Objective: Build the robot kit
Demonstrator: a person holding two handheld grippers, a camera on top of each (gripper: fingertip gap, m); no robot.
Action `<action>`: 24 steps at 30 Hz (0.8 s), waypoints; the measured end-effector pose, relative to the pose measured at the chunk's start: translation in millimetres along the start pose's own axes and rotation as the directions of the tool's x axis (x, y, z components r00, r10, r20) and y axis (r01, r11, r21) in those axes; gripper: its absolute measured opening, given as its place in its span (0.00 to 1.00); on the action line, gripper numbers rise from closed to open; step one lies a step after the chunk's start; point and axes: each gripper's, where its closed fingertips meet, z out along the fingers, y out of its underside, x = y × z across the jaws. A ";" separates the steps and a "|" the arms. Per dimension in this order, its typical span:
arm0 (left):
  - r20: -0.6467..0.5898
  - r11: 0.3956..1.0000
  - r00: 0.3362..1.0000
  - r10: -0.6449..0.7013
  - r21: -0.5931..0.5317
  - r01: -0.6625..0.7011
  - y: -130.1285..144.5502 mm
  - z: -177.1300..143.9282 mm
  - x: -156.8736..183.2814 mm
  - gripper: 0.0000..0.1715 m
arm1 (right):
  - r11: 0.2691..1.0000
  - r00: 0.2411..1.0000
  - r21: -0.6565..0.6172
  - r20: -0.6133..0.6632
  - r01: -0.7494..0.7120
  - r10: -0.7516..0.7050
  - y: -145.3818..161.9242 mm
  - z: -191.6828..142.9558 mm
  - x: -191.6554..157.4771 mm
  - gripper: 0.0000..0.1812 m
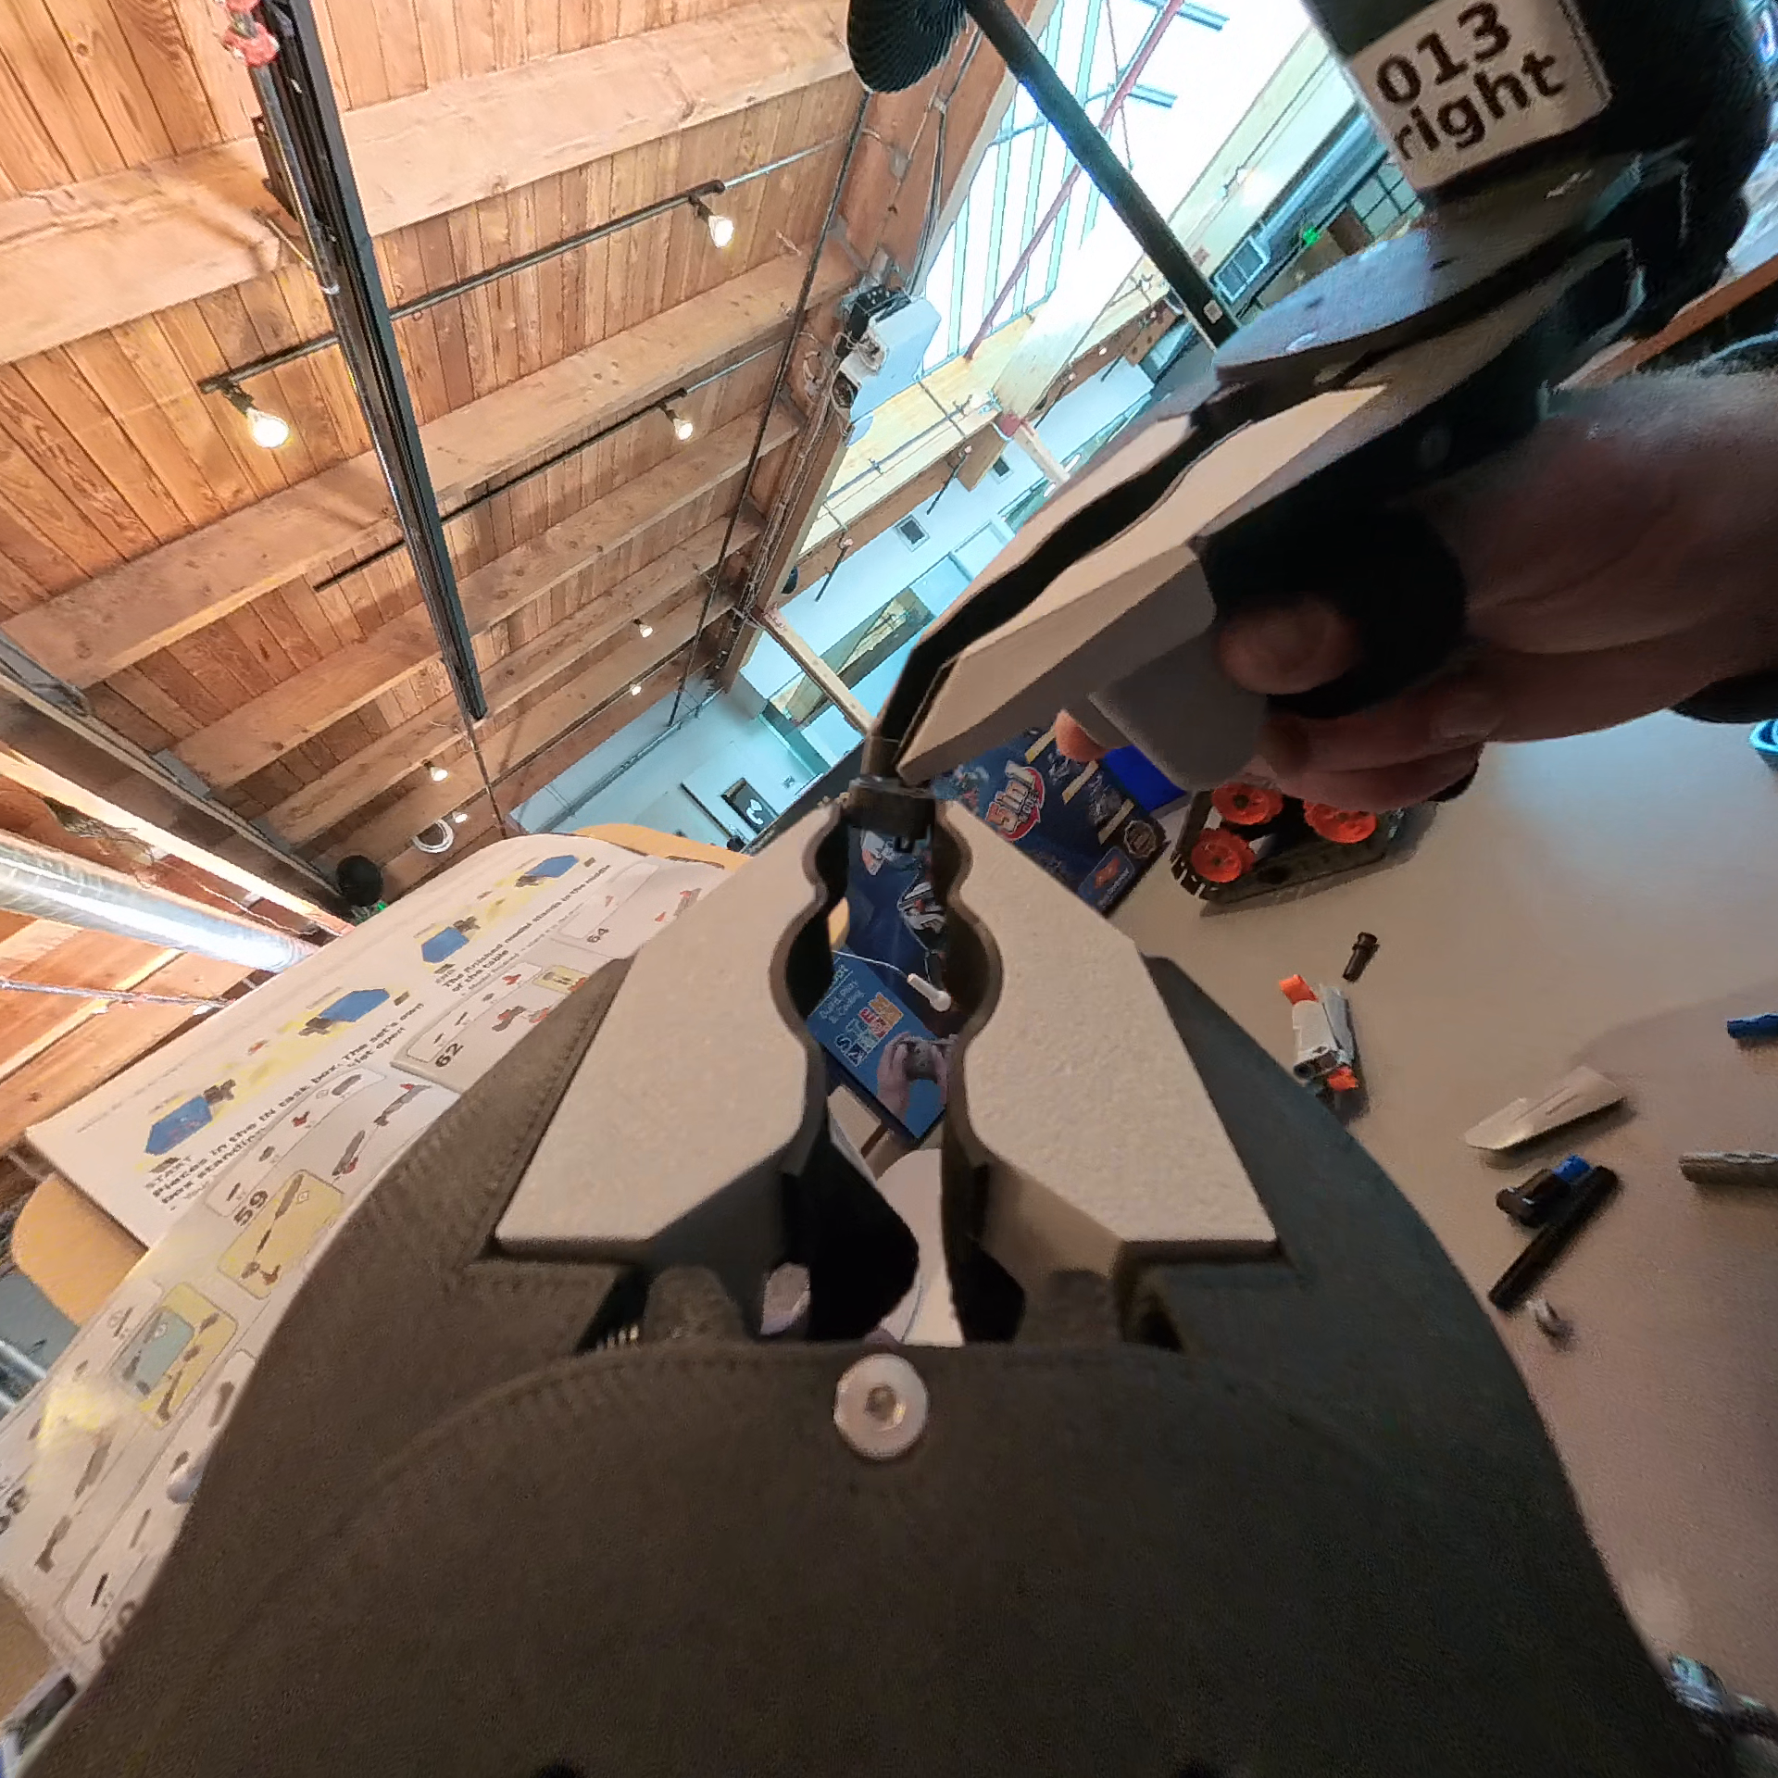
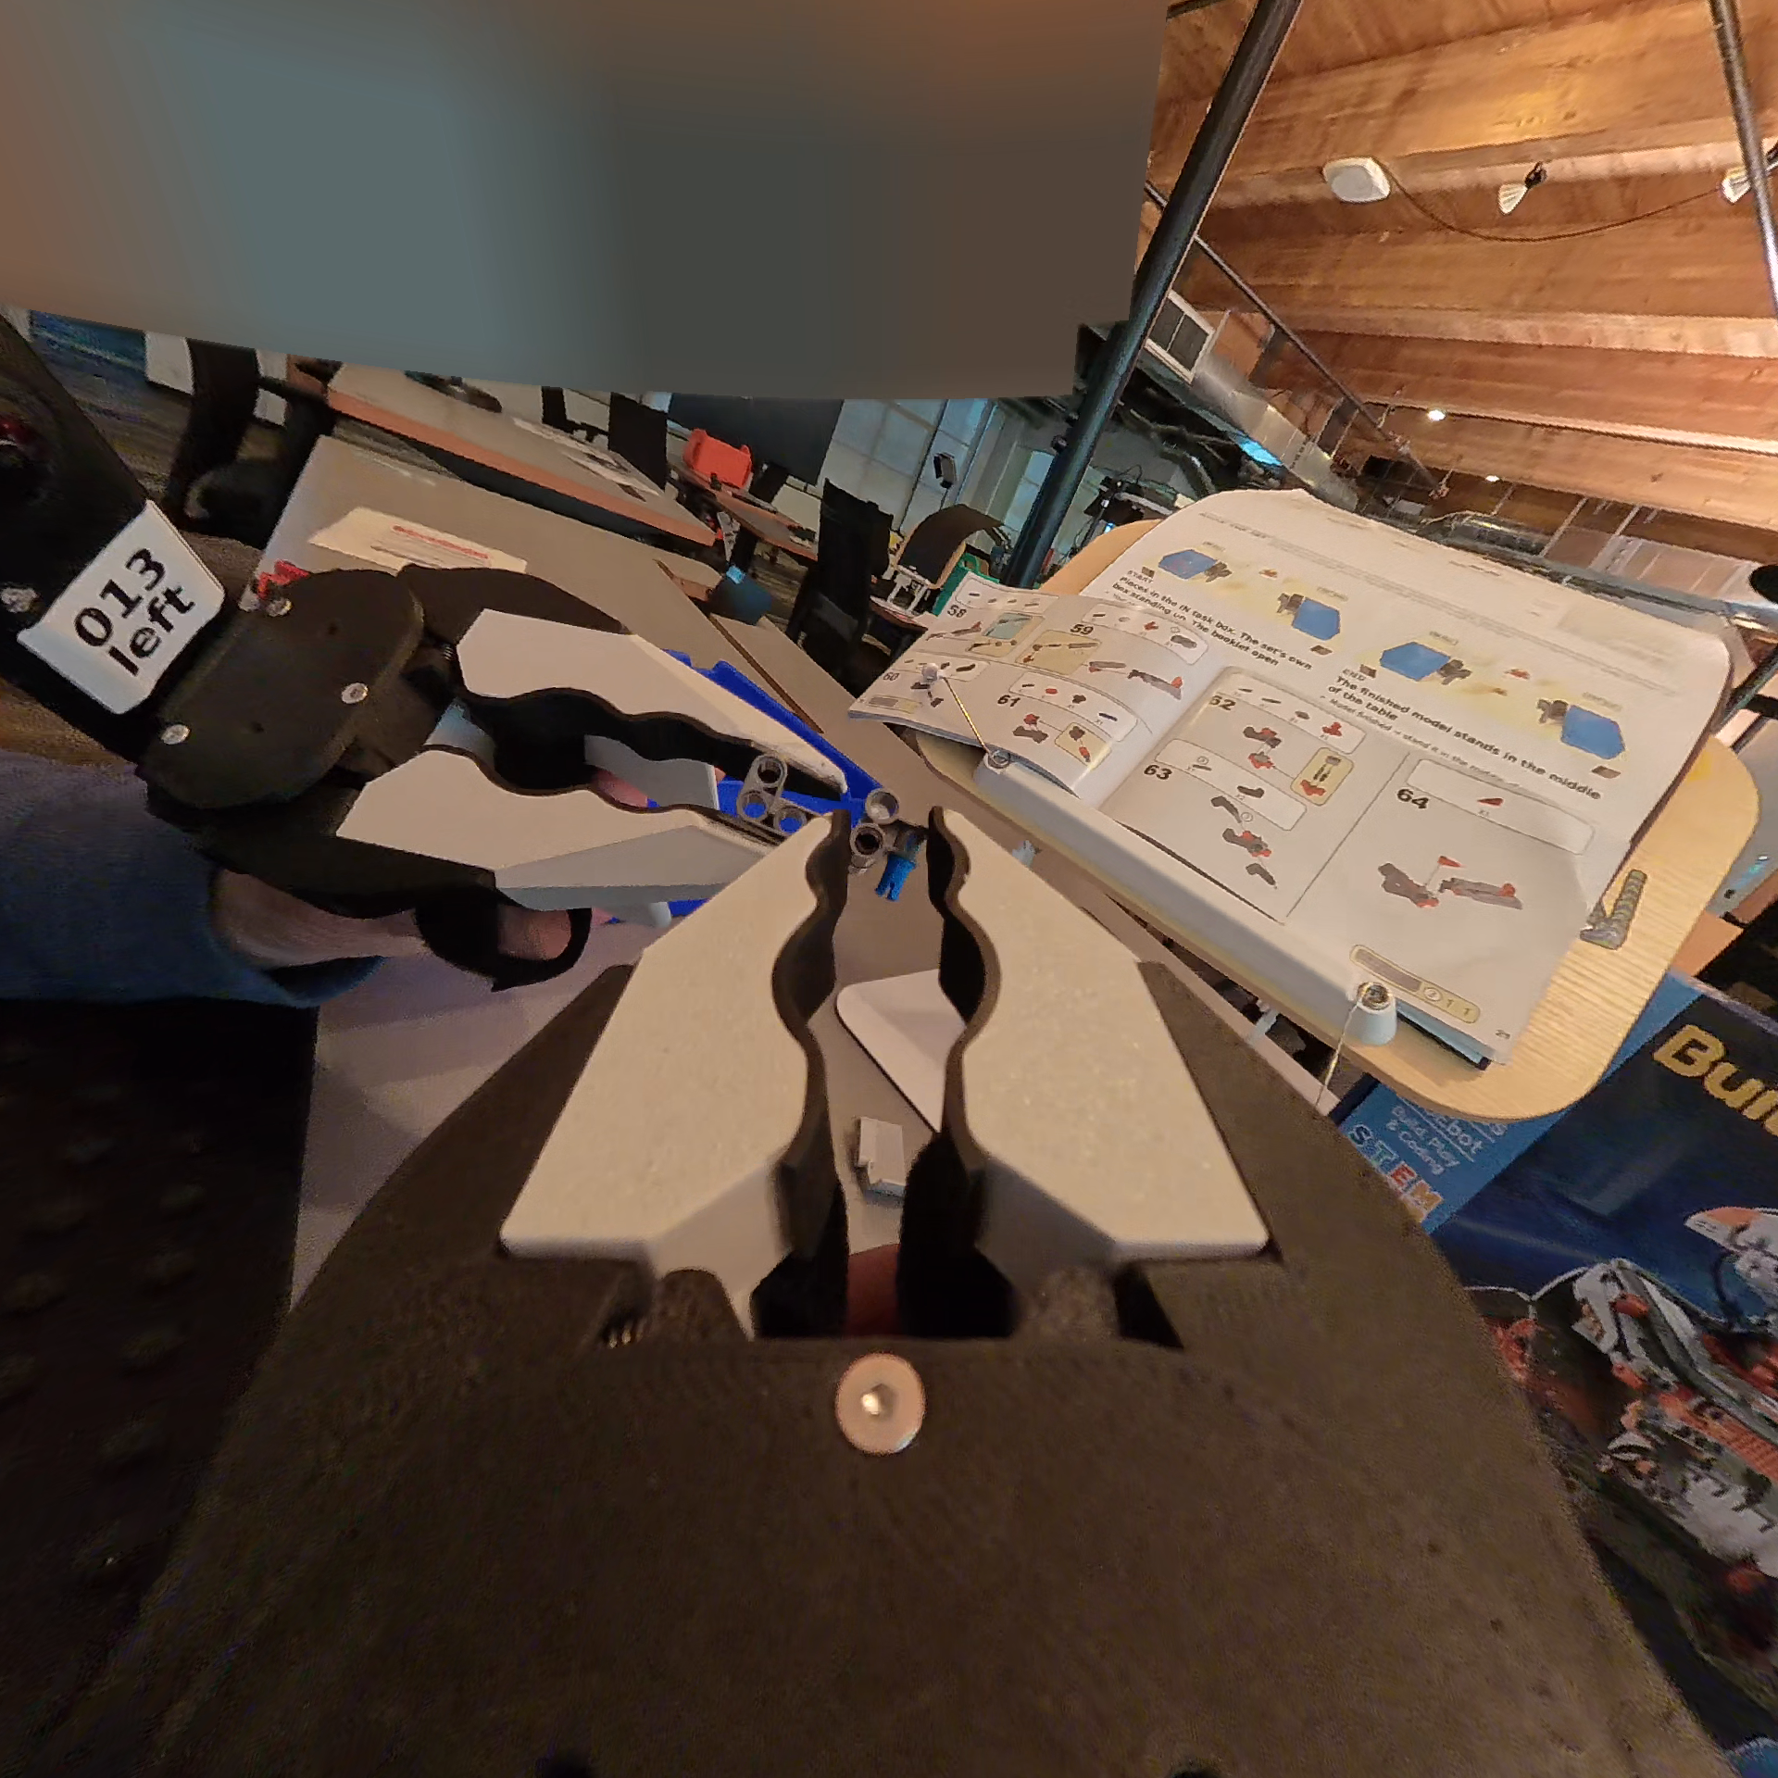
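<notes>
Wooden planks and beams cover the ceiling of a large workroom, and a pale grey table (image 1: 1443, 962) carries scattered building-toy parts. The left gripper (image 2: 827, 784) reaches in from the left of the right wrist view, its fingers pinching a holed grey beam (image 2: 770, 781) that sticks out past their tips, raised above the table. In its own view the same beam (image 1: 890, 803) shows end-on as a small dark piece between the tips. The right gripper (image 1: 883, 760) comes down from the upper right and meets that piece tip to tip. Its fingers are drawn close together around a small grey connector (image 2: 871, 839) at the end of the beam, with a blue pin (image 2: 900, 871) just beside it; whether they clamp it cannot be told.

A blue bin (image 2: 731, 688) stands behind the left gripper. An open instruction booklet (image 2: 1299, 750) leans on a wooden stand (image 2: 1636, 1039) to the right, with a blue toy box (image 2: 1587, 1231) below it. Near the right gripper's fingers lie a white card (image 2: 900, 1034) and a small grey block (image 2: 880, 1155). Farther along the table sit a tracked vehicle with orange wheels (image 1: 1280, 837), a grey and orange piece (image 1: 1326, 1039), a short black pin (image 1: 1359, 955) and a black rod (image 1: 1549, 1246).
</notes>
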 end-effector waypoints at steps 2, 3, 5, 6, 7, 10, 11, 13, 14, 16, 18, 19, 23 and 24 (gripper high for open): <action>0.003 1.000 1.000 0.011 0.001 -0.011 -0.8 -0.6 -0.2 0.08 | 1.000 1.000 -0.004 0.001 0.012 -0.012 -0.4 -0.2 -0.7 0.08; 0.003 1.000 1.000 0.008 -0.003 -0.008 -0.2 -0.1 -0.2 0.08 | 1.000 1.000 -0.008 -0.006 0.021 -0.021 -0.4 -0.2 -0.4 0.08; 0.001 1.000 1.000 0.018 -0.004 -0.018 0.2 -0.4 0.0 0.08 | 0.999 0.999 -0.012 -0.017 0.051 -0.051 -0.4 -0.3 -0.7 0.08; 0.000 1.000 1.000 0.014 -0.003 -0.014 0.1 -0.5 0.0 0.08 | 0.998 0.998 -0.012 -0.022 0.057 -0.057 -0.8 -0.4 -0.8 0.08; -0.003 1.000 1.000 0.009 -0.003 -0.009 0.5 -0.4 0.0 0.08 | 0.998 0.998 -0.014 -0.025 0.058 -0.058 -0.7 -0.3 -0.6 0.08; -0.004 1.000 1.000 0.011 0.002 -0.011 0.0 -0.5 0.2 0.08 | 0.998 0.998 -0.014 -0.026 0.063 -0.063 -0.9 -0.4 -0.7 0.08; -0.005 1.000 1.000 0.006 0.003 -0.006 0.0 -0.4 0.2 0.08 | 0.998 0.998 -0.013 -0.029 0.064 -0.064 -1.2 -0.5 -0.8 0.08; -0.002 1.000 1.000 0.004 0.008 -0.004 -0.3 -0.5 -0.3 0.08 | 0.997 0.997 -0.014 -0.038 0.074 -0.074 -1.5 -0.4 -0.8 0.08; 0.004 1.000 1.000 0.007 0.011 -0.007 -0.9 -0.7 -0.7 0.08 | 0.997 0.996 -0.011 -0.042 0.079 -0.079 -2.3 -0.6 -0.9 0.08; 0.018 1.000 1.000 0.021 0.014 -0.021 -2.3 -0.8 -1.5 0.08 | 0.996 0.994 -0.014 -0.056 0.092 -0.092 -2.7 -0.8 0.1 0.08; 0.024 0.999 0.999 0.025 0.022 -0.026 -4.3 -1.6 -2.2 0.10 | 0.994 0.991 -0.021 -0.079 0.110 -0.112 -1.8 -1.7 3.7 0.08; 0.023 0.999 0.999 0.026 0.024 -0.027 -4.8 -1.8 -2.1 0.11 | 0.994 0.991 -0.026 -0.076 0.107 -0.109 -0.7 -1.5 3.6 0.08; 0.024 0.998 0.998 0.060 0.008 -0.060 -3.2 -0.5 0.6 0.09 | 0.991 0.989 -0.036 -0.074 0.127 -0.130 1.3 0.1 0.7 0.08; 0.027 0.998 0.997 0.069 0.003 -0.069 -2.8 -0.2 0.9 0.08 | 0.989 0.987 -0.041 -0.079 0.140 -0.143 1.8 0.6 0.1 0.08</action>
